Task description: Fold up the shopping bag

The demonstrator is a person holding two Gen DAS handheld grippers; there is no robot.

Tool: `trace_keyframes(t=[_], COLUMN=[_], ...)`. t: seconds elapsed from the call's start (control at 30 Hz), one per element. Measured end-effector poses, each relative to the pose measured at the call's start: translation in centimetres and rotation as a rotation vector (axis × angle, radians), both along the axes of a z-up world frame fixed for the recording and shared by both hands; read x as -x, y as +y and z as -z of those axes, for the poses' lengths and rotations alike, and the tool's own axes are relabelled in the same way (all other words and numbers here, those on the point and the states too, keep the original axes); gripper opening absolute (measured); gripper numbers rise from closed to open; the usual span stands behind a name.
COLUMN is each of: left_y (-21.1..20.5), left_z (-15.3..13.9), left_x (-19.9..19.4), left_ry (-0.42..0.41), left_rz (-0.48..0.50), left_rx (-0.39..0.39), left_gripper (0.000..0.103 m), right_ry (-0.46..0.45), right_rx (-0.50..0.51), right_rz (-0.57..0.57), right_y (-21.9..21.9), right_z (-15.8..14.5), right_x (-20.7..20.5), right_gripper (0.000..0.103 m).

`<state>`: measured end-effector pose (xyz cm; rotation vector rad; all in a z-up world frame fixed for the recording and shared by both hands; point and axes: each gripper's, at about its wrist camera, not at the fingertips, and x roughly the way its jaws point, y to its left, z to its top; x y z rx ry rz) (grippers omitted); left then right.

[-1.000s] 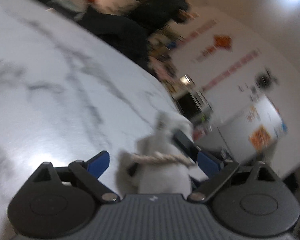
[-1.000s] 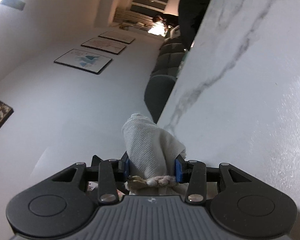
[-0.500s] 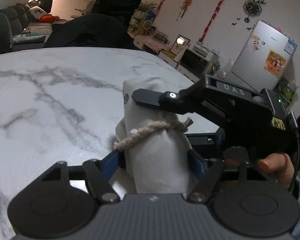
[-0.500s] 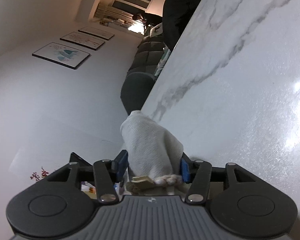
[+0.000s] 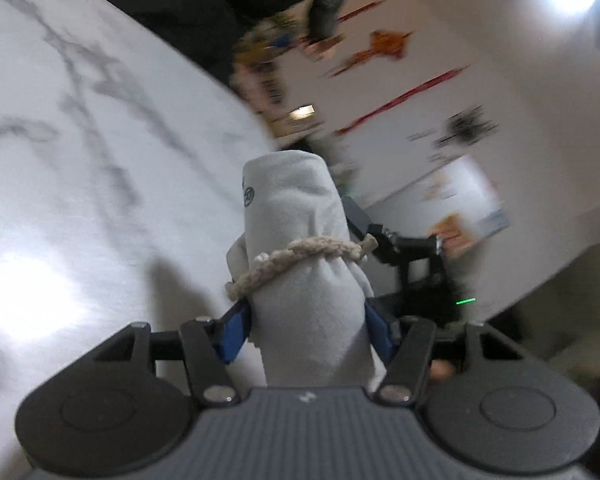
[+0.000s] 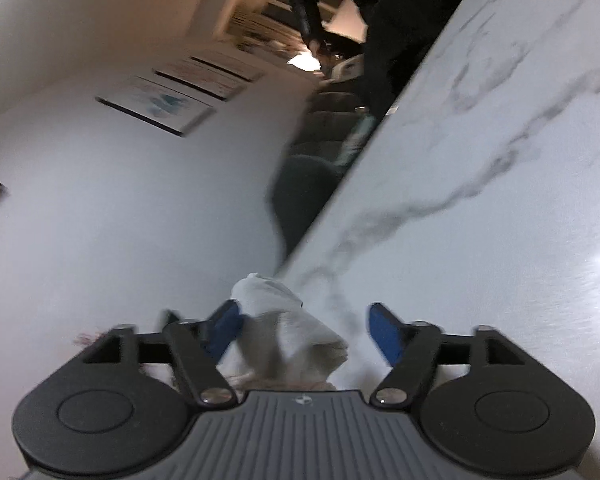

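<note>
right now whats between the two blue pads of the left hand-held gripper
The bundled white shopping bag, with its rope handle wrapped around it, fills the gap; the left hand-held gripper is shut on it. This shows in the left wrist view.

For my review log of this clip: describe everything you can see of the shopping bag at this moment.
The shopping bag is pale grey-white woven cloth, bunched into a compact roll, with a small round printed mark near its far end. A beige braided rope handle wraps across its middle. The left tool is clamped on it, blue pads pressing both sides, and the roll points away above the marble table. In the right wrist view, the right tool stands open, the cloth lying against its left pad only.
</note>
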<state>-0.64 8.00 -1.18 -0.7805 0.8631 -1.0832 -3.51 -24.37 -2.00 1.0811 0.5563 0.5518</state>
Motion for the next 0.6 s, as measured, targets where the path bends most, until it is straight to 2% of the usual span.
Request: trace_keyframes(t=[0.1,0.2,0.3,0.33,0.47,0.6], left_y=[0.3,0.2,-0.2,-0.4,-0.8,-0.3], left_z=[0.7,1.4,2.0,2.0,1.6,0.4], left_x=[0.1,0.2,0.1,0.2,0.4,0.7], left_ry=[0.037,0.078,0.096,0.092,0.059,-0.002], left_rz=[0.056,0.106,0.146,0.155,0.145,0.089], left_rx=[0.148,0.277,0.356,0.356,0.303,0.184], left_gripper=[0.058,0.058,0.058,0.058,0.061,0.061], right_ry=[-0.033,-0.06,-0.106,-0.123,-0.182,-0.223], right_rx=[-0.166,-0.286,-0.36,-0.36,-0.233,0.017], right_rz=[-0.059,-0.11,-0.162,-0.17,-0.128,-0.04], right_y=[-0.2,-0.1,0.4,0.5,1.1,2.0], right_z=[0.6,1.0,1.1,0.9,-0.4,-2.8], right_x=[-0.2,-0.3,-0.3,-0.2,0.7,1.4], right_gripper=[0.077,0.078,0.077,0.068,0.056,0.052])
